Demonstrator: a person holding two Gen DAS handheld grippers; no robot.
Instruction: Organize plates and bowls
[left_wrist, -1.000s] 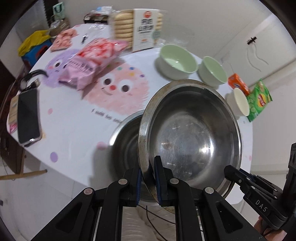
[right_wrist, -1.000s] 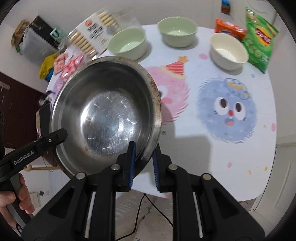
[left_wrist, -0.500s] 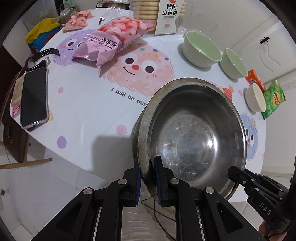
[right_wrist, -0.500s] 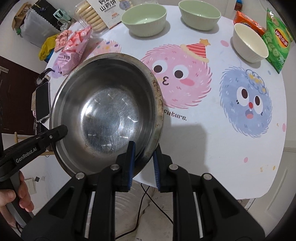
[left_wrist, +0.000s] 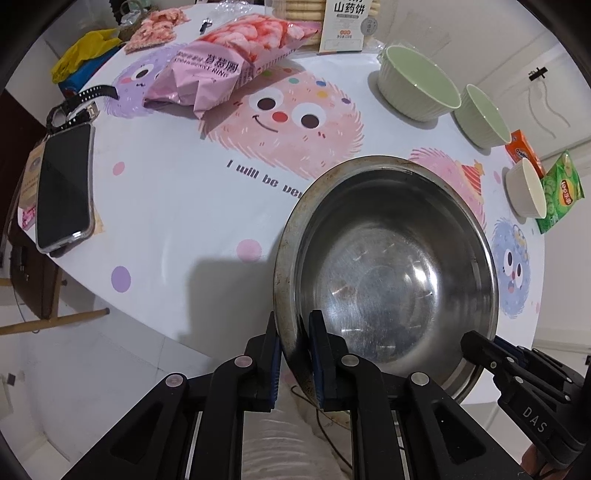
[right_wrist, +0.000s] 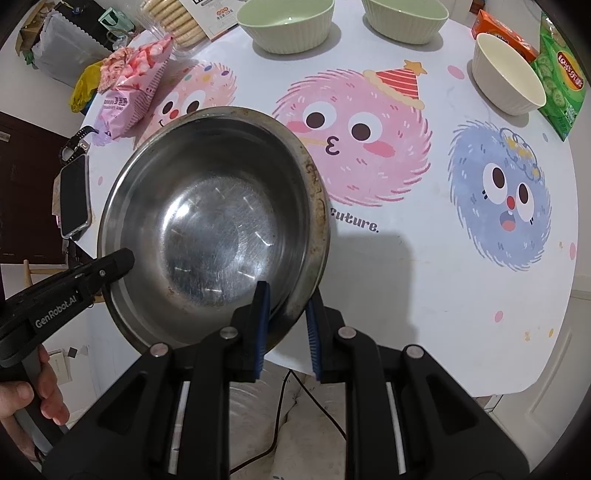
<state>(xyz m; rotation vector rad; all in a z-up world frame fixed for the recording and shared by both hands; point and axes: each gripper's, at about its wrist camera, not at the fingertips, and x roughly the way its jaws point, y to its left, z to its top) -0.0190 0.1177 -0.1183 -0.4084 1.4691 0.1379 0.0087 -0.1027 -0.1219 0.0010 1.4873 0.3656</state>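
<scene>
Left wrist, steel bowl (left_wrist: 388, 266) fronting phone (left_wrist: 62, 184), snack bag (left_wrist: 229, 62)

Black tongs (left_wrist: 295, 354), blue pads (right_wrist: 263, 321), silver screws

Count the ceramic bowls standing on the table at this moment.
3. Two pale green bowls sit side by side at the table's far edge; a white bowl stands to their right beside the green chip bag. Another could be hidden behind the held steel basin.

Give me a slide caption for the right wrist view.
Both tools, right tool and left tool, pinch opposite rims of a steel bowl over the cartoon-print table.
</scene>
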